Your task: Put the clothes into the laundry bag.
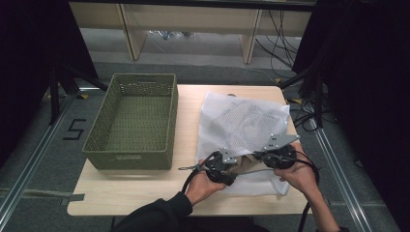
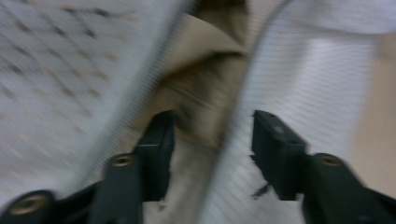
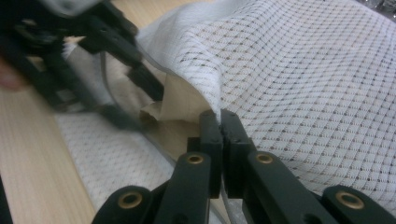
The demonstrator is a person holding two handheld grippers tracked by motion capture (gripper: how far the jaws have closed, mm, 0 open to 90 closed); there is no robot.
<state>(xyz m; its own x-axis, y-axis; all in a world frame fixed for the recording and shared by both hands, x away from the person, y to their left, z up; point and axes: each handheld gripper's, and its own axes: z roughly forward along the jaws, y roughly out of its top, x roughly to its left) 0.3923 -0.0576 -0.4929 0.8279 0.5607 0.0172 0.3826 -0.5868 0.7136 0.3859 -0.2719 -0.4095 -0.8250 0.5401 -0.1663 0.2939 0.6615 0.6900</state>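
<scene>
One white mesh laundry bag (image 1: 241,123) lies on the right half of the one wooden table (image 1: 188,159), at about three o'clock from the single green woven basket (image 1: 133,121). One beige cloth (image 1: 246,162) sits in the bag's open mouth at the bag's six o'clock edge, between the two grippers. The right gripper (image 3: 219,116) has its jaws pressed together on the upper mesh edge of the bag, lifting that edge off the cloth. The left gripper (image 2: 212,135) reaches into the opening from about eight o'clock; its two jaws stand apart, with the beige cloth and a zipper edge of the bag between them, and neither pad visibly presses on them. Two hands (image 1: 203,186) hold the grippers.
</scene>
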